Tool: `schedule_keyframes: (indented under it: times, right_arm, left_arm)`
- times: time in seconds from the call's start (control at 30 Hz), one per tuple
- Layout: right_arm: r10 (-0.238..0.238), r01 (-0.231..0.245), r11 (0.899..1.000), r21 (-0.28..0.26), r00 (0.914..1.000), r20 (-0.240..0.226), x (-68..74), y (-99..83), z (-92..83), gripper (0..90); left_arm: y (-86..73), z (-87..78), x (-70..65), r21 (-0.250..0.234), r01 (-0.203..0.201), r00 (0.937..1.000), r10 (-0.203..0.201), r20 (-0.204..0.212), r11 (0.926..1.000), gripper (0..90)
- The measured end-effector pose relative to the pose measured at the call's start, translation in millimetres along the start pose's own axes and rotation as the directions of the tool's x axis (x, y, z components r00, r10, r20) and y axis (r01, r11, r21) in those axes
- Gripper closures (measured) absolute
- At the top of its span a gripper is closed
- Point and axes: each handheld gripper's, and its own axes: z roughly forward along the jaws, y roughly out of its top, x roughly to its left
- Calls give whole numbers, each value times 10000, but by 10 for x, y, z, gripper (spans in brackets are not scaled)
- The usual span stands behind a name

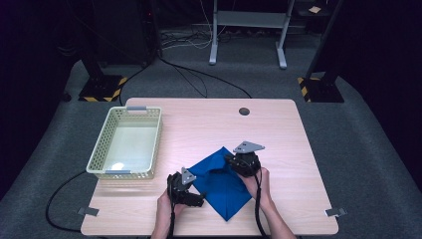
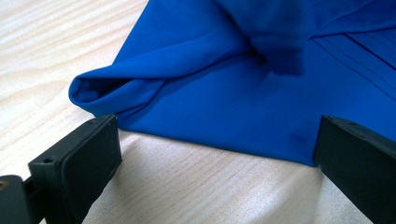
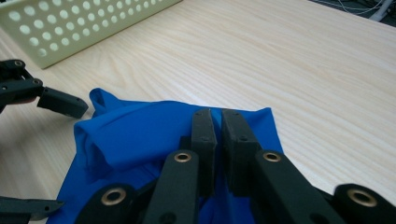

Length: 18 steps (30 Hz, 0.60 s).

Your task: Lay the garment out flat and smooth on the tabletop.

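both tongs sit on the cloth (image 1: pixel 221 185) at the table's (image 1: pixel 278 134) 6 o'clock edge. right gripper (image 3: pixel 218 140) has its jaws pressed together, pinching a raised fold of cloth. left gripper (image 2: pixel 215 154) is spread wide, jaws flanking the cloth's near edge, at the cloth's 9 o'clock. basket (image 1: pixel 102 149) lies toward 10 o'clock.
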Motion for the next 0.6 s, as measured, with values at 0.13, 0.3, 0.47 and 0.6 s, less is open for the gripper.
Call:
schedule_keyframes:
  times: [0.13,0.3,0.47,0.6]
  right_arm:
    - [58,-57,9999,-91,9999,86,-58,37,-36,845]
    - [212,-209,9997,-146,9996,199,-130,60,-63,845]
    - [384,-381,9992,-97,9988,319,-221,64,-62,846]
    - [525,-523,9986,-55,9976,459,-323,84,-67,846]
  left_arm:
    - [-1,-3,-13,-10,-110,9999,110,-99,9999,3]
    - [-3,-4,-19,-38,-141,9998,141,-143,9999,3]
    - [-1,0,-8,12,-75,10000,75,-65,10000,2]
    - [0,2,-4,16,-17,10000,17,-36,10000,2]
